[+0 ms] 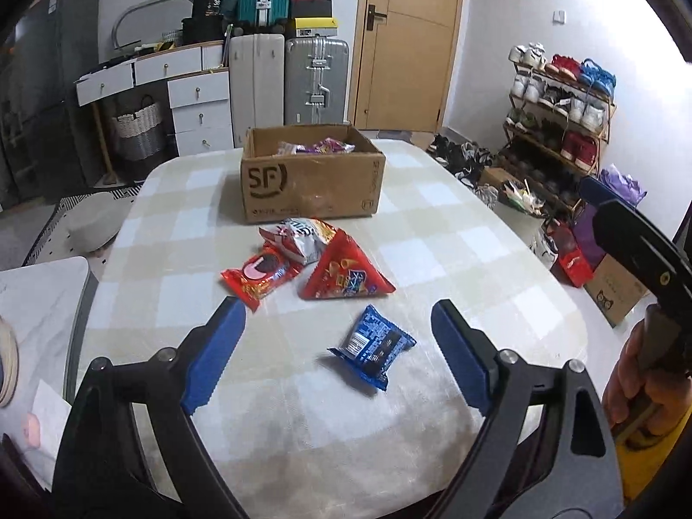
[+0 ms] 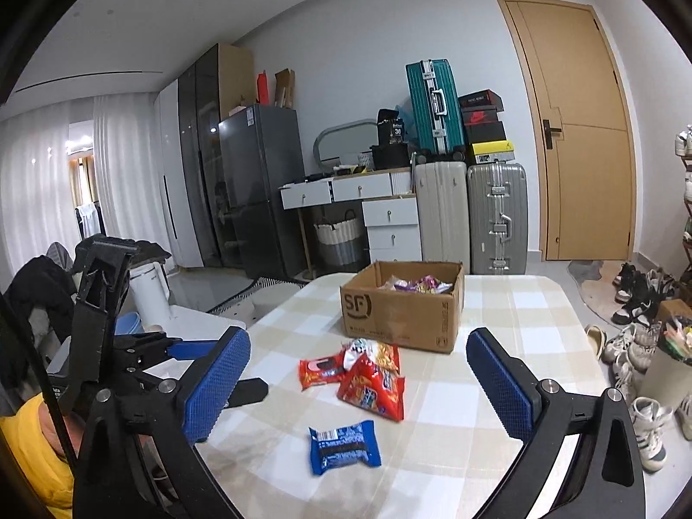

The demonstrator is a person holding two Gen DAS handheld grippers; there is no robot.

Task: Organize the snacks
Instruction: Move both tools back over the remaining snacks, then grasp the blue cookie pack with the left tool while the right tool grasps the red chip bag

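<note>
A blue snack packet [image 1: 373,348] [image 2: 344,447] lies on the checked table, nearest to me. Behind it lie a red triangular bag [image 1: 344,274] [image 2: 374,391], a flat red packet [image 1: 257,277] [image 2: 318,373] and a red-and-silver bag [image 1: 300,238] [image 2: 374,352]. An open cardboard box [image 1: 309,184] [image 2: 400,315] marked SF stands further back with several snacks inside. My left gripper [image 1: 335,359] is open and empty, above the table, with the blue packet between its fingers' line of sight. My right gripper [image 2: 359,389] is open and empty, also short of the snacks.
The table [image 1: 454,259] has rounded edges. A shoe rack [image 1: 558,121] and shoes stand on the floor to the right. Suitcases [image 1: 315,80], drawers [image 1: 199,104] and a door [image 1: 406,39] are behind the table. The right gripper's body [image 1: 640,251] shows at the left view's right edge.
</note>
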